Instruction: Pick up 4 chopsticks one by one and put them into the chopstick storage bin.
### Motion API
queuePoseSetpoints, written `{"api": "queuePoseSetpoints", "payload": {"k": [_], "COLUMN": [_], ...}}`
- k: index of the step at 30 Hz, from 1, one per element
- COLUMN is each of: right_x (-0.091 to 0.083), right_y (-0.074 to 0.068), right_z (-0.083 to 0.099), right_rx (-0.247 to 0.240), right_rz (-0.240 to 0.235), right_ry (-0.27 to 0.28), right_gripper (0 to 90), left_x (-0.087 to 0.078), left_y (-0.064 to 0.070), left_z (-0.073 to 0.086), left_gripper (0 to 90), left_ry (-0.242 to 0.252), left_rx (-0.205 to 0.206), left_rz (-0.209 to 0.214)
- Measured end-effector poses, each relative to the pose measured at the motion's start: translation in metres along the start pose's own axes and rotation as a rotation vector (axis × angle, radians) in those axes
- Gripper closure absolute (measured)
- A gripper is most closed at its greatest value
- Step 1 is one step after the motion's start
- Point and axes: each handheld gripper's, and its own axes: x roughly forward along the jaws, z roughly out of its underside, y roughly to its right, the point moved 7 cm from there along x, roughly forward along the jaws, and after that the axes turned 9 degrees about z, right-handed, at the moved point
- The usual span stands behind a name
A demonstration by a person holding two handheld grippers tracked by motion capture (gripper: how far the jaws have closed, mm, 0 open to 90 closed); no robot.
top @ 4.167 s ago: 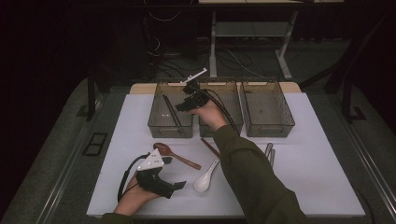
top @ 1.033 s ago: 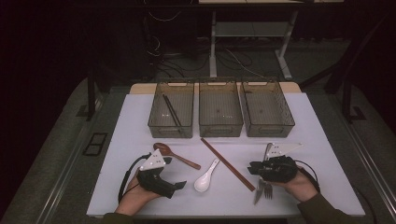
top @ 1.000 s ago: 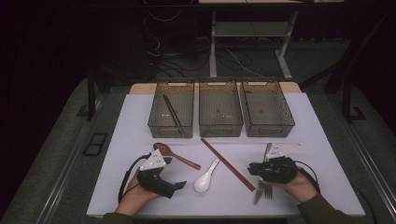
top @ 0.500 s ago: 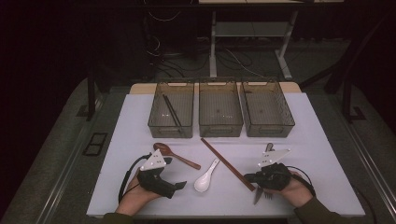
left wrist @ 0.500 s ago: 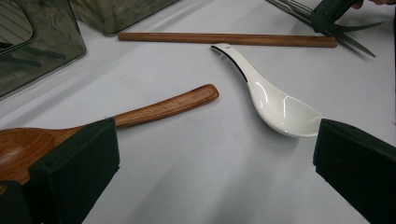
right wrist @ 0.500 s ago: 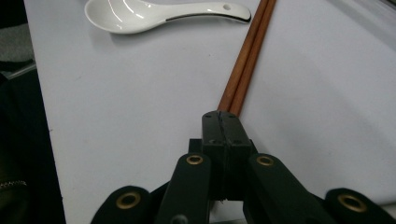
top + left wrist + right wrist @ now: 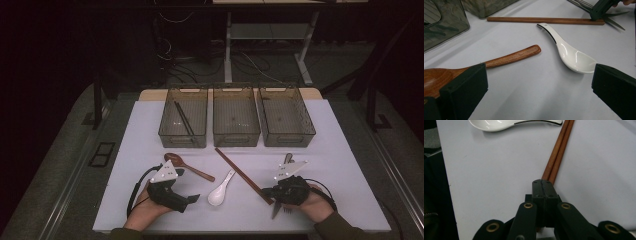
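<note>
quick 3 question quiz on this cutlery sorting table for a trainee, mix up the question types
1. True or false: the right gripper has its jaws closed at the near end of the brown chopsticks.
2. Which bin already holds something? A) the left bin B) the middle bin C) the right bin
3. Fill in: the left gripper is open, and between its jaws lie a wooden spoon and a white ______ spoon.

Key
1. True. In the right gripper view the jaws meet over the chopsticks' end.
2. A. A pair of dark chopsticks lies in it; the other two look empty.
3. Soup (ceramic).
</note>
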Motion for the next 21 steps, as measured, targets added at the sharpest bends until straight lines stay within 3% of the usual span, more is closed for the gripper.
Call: {"api": "queuePoseSetpoints", "payload": {"k": [21], "right_x": [-0.0047], "right_y": [0.0101], "right_z": [0.0000], "right_rx": [0.029], "right_rz": [0.036], "right_ry": [0.009], "right_gripper": [89.3], "left_x": [-0.0005], "left_y": [-0.0002], "left_z": [0.0000], "left_gripper": [0.0], "left_ry": [0.001], "left_rx": [-0.001], "left_rz": [-0.001]}}
